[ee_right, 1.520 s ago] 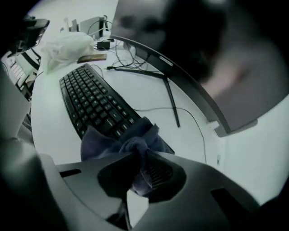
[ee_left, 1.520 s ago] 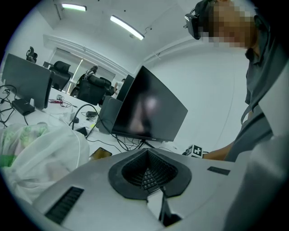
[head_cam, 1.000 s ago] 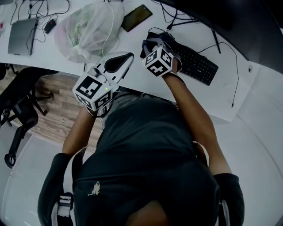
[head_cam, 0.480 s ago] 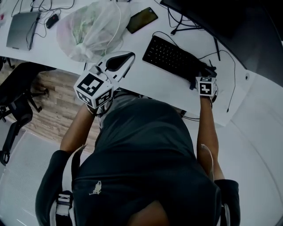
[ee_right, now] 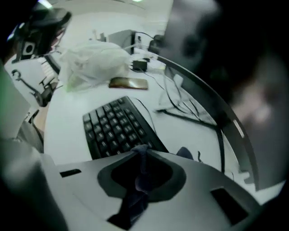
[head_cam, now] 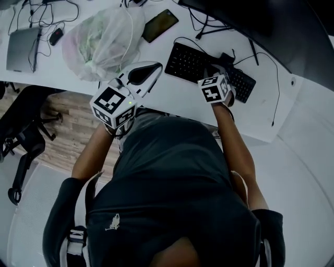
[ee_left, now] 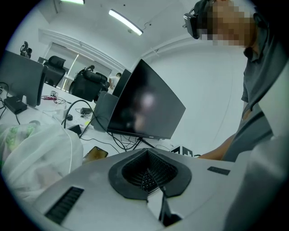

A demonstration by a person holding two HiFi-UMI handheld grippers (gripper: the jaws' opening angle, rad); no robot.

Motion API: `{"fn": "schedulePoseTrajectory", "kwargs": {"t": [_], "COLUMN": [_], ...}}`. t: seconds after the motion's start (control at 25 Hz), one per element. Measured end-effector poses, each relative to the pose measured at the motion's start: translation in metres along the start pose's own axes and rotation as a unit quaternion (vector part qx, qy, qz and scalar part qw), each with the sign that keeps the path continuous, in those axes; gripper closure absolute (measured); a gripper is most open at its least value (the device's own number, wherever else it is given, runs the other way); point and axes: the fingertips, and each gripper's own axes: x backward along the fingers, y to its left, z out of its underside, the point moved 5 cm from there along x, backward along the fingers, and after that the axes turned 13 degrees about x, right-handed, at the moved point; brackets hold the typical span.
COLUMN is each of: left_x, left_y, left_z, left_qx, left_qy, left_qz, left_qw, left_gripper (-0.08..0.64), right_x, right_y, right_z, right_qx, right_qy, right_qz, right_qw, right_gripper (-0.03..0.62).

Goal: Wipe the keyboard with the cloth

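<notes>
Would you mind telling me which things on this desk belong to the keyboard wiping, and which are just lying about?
In the job:
keyboard
cloth, pinched in the right gripper over the keyboard

Just lying about:
plastic bag
phone
flat grey device
monitor

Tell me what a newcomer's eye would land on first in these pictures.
First comes the right gripper, which pinches a dark crumpled cloth over the black keyboard on the white desk. Next comes the bulging translucent white plastic bag at the desk's far left. Then the left gripper, shut and empty, hovers above the desk's near edge.
</notes>
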Motion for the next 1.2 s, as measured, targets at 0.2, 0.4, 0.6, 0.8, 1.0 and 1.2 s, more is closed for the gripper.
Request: {"fn": "schedulePoseTrajectory", "kwargs": {"t": [0.2,0.4,0.6,0.8,1.0,1.2], "left_x": [0.005,0.015,0.019,0.008,-0.002,-0.01], "left_y": [0.004,0.011,0.018,0.015,0.007,0.004], "left_z": [-0.001,0.001,0.002,-0.004,-0.002,0.0], "left_qx": [0.003,0.012,0.018,0.013,0.003,-0.002], "left_qy": [-0.001,-0.008,-0.011,-0.01,0.005,0.018], "left_qz": [-0.008,-0.025,-0.032,-0.017,-0.002,0.003], "left_qw": [1.0,0.9996,0.9993,0.9997,1.0,0.9998], "left_gripper": [0.558,0.558,0.558,0.558,0.558,0.558], "right_x": [0.012,-0.005,0.011,0.037,0.067,0.048], "right_y": [0.066,0.089,0.047,-0.026,-0.067,-0.045], "right_z": [-0.128,-0.135,-0.046,0.107,0.204,0.125], "right_qx": [0.133,0.162,0.067,-0.122,-0.216,-0.152], "right_qy": [-0.151,-0.119,-0.072,0.018,0.126,0.057], "right_qz": [-0.106,-0.162,-0.108,-0.024,0.057,0.039], "right_qw": [0.974,0.966,0.989,0.992,0.966,0.986], "right_gripper": [0.549,0.549,0.549,0.549,0.549,0.549]}}
